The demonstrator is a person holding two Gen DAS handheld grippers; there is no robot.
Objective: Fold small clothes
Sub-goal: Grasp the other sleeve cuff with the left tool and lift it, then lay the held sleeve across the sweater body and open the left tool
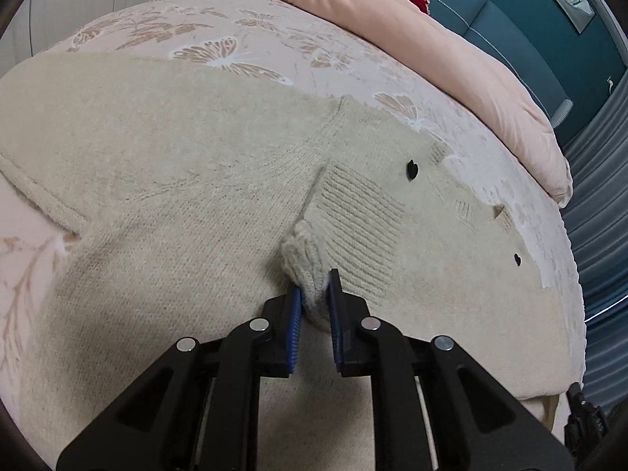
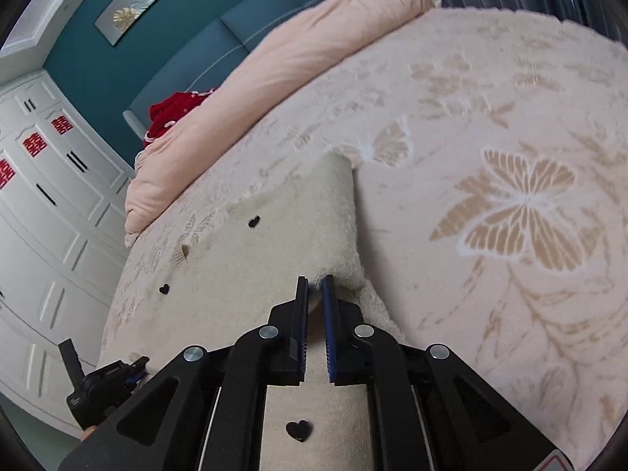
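A cream knit sweater (image 1: pixel 165 180) with small black heart buttons (image 1: pixel 411 168) lies spread on the bed. My left gripper (image 1: pixel 316 288) is shut on the ribbed cuff (image 1: pixel 310 267) of a sleeve folded across the body. In the right wrist view the same sweater (image 2: pixel 274 243) shows heart buttons (image 2: pixel 254 221). My right gripper (image 2: pixel 316 286) is shut on a fold of the sweater's edge (image 2: pixel 345 274), with fabric between the blue pads (image 2: pixel 329 314).
The bed has a pink blanket with butterfly patterns (image 2: pixel 518 204). A folded peach duvet (image 1: pixel 412 39) lies along the teal headboard (image 2: pixel 117 70), with a red item (image 2: pixel 172 114) beside it. White wardrobes (image 2: pixel 47 204) stand by the bed. The left gripper's body (image 2: pixel 106 384) shows at the bed edge.
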